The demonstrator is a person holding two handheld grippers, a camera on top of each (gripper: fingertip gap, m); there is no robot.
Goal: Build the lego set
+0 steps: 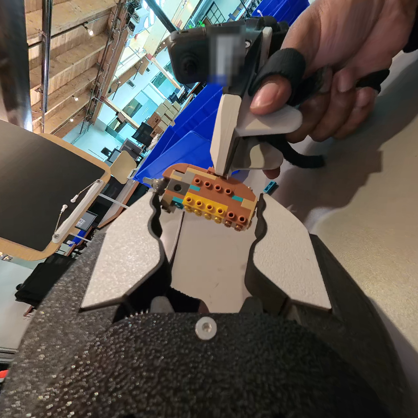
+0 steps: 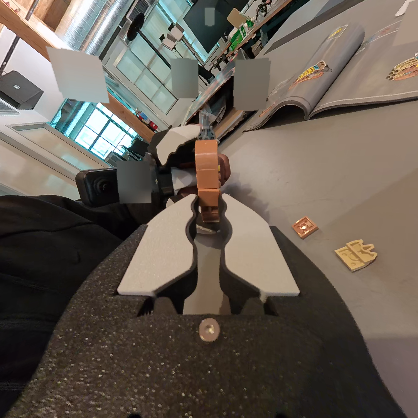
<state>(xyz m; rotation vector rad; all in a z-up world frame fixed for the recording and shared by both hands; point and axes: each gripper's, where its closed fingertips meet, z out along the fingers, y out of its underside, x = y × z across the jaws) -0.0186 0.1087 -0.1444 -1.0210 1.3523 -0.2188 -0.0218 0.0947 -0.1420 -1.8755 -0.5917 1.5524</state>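
A lego model (image 1: 210,199), mostly brown with yellow and teal bricks and a grey pin at one end, is held in the air above the table. My left gripper (image 1: 207,201) is shut on it, one finger at each end. My right gripper (image 2: 208,203) is shut on the model's brown edge (image 2: 207,172); in the left wrist view its white fingertips (image 1: 220,167) meet the model's far edge from above. One finger of the left gripper (image 2: 174,144) shows behind the model in the right wrist view.
A loose brown plate (image 2: 305,226) and a tan piece (image 2: 356,255) lie on the grey table to the right. A small teal piece (image 1: 270,186) lies beyond the model. An open instruction booklet (image 2: 339,74) lies farther back. Blue bins (image 1: 181,147) stand behind. The loose brown plate (image 2: 305,226) is about equally far from each gripper, around 8 centimetres.
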